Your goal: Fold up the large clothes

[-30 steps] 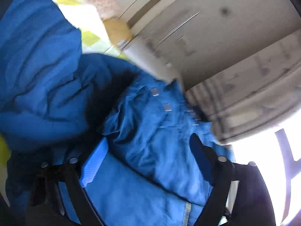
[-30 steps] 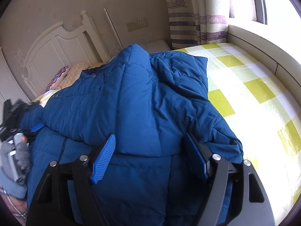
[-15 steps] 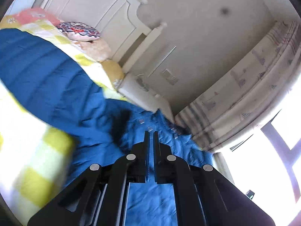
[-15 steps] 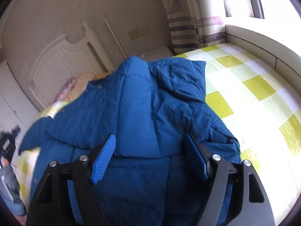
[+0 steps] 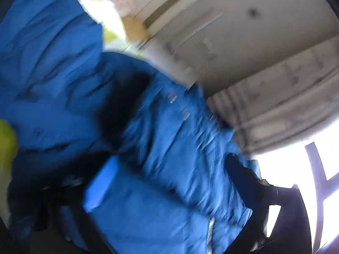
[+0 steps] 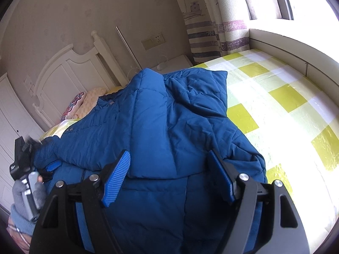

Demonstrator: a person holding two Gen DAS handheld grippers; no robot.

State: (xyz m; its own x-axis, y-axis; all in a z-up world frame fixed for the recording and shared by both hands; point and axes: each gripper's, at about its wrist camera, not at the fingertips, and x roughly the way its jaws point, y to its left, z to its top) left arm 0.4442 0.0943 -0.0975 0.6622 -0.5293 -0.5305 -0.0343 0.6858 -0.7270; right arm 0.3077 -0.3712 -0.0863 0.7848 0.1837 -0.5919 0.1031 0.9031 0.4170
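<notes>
Garment: blue quilted puffer jacket [image 6: 169,127], spread over the yellow-and-white checked bedspread [image 6: 286,105], one panel already folded across the body, hood end toward the white headboard [image 6: 70,74].
Handling: judged soft, puffy and springy; light for its bulk, slick shell likely to slide and to puff back open after a fold. Best taken at a seam, hem or sleeve edge, pinching through both layers instead of the padded middle.
Left gripper [image 5: 169,182]: jaws just been opening, now spread wide; jacket fabric between them, though blur hides whether the pads [image 5: 99,184] press on it. Low at the jacket's near-left edge, pointing along the bed toward the curtain [image 5: 286,89].
Left hand [image 6: 29,188]: grey-gloved, wrapped round the handle.
Right gripper [image 6: 169,180]: jaws parted, holding nothing, blue pads [image 6: 116,180] clear of the cloth. Tilted down over the jacket's near end.
</notes>
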